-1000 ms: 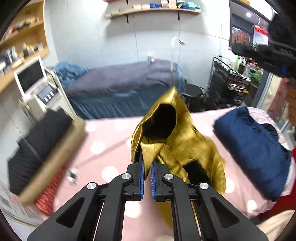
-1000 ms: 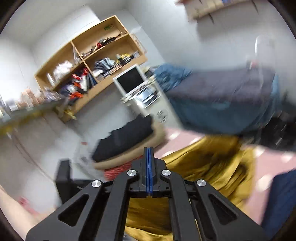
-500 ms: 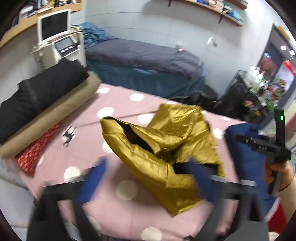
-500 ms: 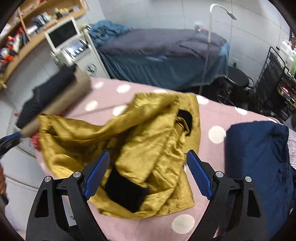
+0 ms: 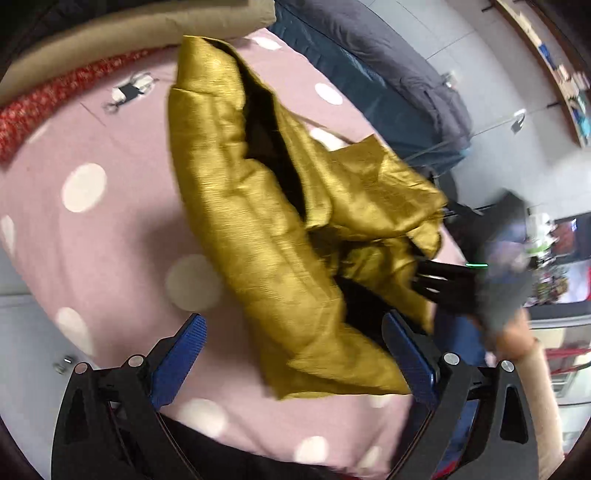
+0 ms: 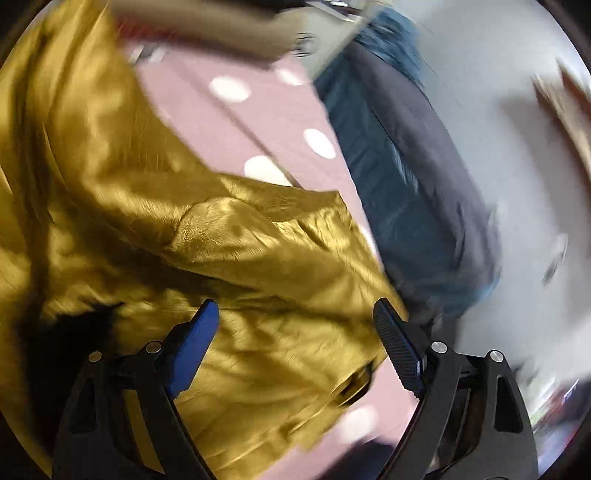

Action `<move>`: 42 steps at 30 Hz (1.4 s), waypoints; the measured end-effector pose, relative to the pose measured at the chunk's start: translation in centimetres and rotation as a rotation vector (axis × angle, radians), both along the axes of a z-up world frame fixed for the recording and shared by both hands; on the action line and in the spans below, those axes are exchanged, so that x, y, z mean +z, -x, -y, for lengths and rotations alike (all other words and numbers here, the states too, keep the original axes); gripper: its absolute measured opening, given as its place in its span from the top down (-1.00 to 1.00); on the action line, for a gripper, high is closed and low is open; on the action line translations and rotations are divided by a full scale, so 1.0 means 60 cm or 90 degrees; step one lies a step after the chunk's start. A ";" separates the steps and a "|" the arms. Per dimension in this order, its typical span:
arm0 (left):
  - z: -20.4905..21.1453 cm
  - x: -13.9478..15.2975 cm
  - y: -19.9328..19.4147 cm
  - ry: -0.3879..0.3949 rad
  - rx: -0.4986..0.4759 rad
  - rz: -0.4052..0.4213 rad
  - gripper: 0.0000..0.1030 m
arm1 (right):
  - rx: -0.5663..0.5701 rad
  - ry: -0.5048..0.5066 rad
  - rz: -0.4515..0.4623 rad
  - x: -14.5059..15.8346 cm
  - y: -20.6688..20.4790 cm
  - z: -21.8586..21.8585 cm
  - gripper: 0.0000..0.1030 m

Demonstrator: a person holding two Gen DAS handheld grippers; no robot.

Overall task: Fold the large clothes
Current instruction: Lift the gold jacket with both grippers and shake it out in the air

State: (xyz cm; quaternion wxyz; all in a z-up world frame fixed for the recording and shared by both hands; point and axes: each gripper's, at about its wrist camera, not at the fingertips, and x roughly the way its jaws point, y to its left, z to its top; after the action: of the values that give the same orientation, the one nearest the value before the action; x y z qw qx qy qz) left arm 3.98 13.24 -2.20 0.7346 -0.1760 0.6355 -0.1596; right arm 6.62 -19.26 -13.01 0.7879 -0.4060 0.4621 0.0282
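Observation:
A shiny gold garment (image 5: pixel 258 221) with black lining (image 5: pixel 273 147) lies crumpled on the pink polka-dot sheet (image 5: pixel 92 240). My left gripper (image 5: pixel 293 325) hovers just above its near end, jaws wide open, nothing pinched between them. In the left wrist view my right gripper (image 5: pixel 419 277) reaches in from the right, held by a hand, its tips at the garment's right edge. The right wrist view is blurred. It shows the gold garment (image 6: pixel 184 240) filling the left and centre, with my right gripper (image 6: pixel 295 310) open close over the cloth.
A tan folded item (image 5: pixel 110 33) and a red patterned cloth (image 5: pixel 55 96) lie along the sheet's far left edge. Beyond the sheet stands a treatment bed with dark blue covers (image 5: pixel 388 74). A navy garment (image 5: pixel 458 339) lies at the right, beside my left gripper.
Both grippers were shut on the lifted garment, then opened and let it drop onto the sheet. Both have since come down close over it and rolled.

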 end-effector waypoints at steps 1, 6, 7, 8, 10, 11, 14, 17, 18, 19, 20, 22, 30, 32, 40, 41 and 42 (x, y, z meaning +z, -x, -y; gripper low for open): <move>0.009 -0.005 -0.003 -0.001 -0.004 -0.004 -0.81 | 0.018 0.032 -0.001 -0.013 -0.011 -0.005 -0.64; 0.050 -0.085 -0.021 -0.089 -0.046 -0.053 0.42 | 0.036 0.048 -0.022 -0.034 -0.053 -0.014 0.56; 0.054 -0.095 -0.021 -0.090 -0.050 -0.061 0.56 | 0.022 0.028 -0.022 -0.025 -0.057 -0.013 0.77; 0.054 -0.099 -0.020 -0.085 -0.050 -0.059 0.72 | 0.004 0.001 -0.015 -0.015 -0.058 -0.009 0.81; 0.044 -0.090 -0.019 -0.088 -0.050 -0.032 0.85 | -0.056 -0.095 0.017 0.033 -0.051 0.007 0.89; 0.038 -0.079 -0.020 -0.099 -0.054 -0.014 0.87 | -0.085 -0.144 0.042 0.061 -0.039 0.017 0.90; 0.006 -0.015 -0.022 -0.124 -0.060 0.061 0.91 | -0.170 -0.291 0.113 0.156 0.013 0.059 0.91; -0.032 0.069 -0.019 -0.139 -0.077 0.160 0.92 | -0.205 -0.412 0.189 0.256 0.093 0.102 0.92; -0.040 0.110 -0.015 -0.140 -0.090 0.205 0.92 | -0.211 -0.452 0.213 0.290 0.127 0.116 0.93; -0.046 0.147 -0.009 -0.143 -0.102 0.245 0.92 | -0.215 -0.490 0.231 0.321 0.159 0.129 0.93; -0.050 0.186 -0.001 -0.145 -0.112 0.285 0.92 | -0.215 -0.525 0.249 0.350 0.191 0.141 0.93; -0.049 0.260 0.016 -0.154 -0.131 0.363 0.93 | -0.203 -0.593 0.297 0.406 0.261 0.158 0.93; -0.048 0.500 0.115 -0.106 -0.210 0.595 0.93 | -0.101 -0.687 0.499 0.586 0.503 0.169 0.93; -0.045 0.549 0.144 -0.080 -0.228 0.644 0.93 | -0.055 -0.702 0.534 0.624 0.544 0.160 0.93; -0.030 0.718 0.184 0.095 -0.277 0.799 0.92 | 0.050 -0.879 0.670 0.728 0.636 0.223 0.93; -0.017 0.722 0.164 0.094 -0.276 0.791 0.92 | 0.026 -0.874 0.671 0.733 0.627 0.232 0.93; 0.000 0.722 0.144 0.086 -0.273 0.777 0.92 | -0.013 -0.868 0.666 0.732 0.614 0.245 0.93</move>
State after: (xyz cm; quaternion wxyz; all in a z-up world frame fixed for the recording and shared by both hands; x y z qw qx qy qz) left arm -4.67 13.27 41.13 0.9028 0.0315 0.1137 -0.4136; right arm -30.23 -33.93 30.93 0.9717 0.1994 -0.0751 0.1019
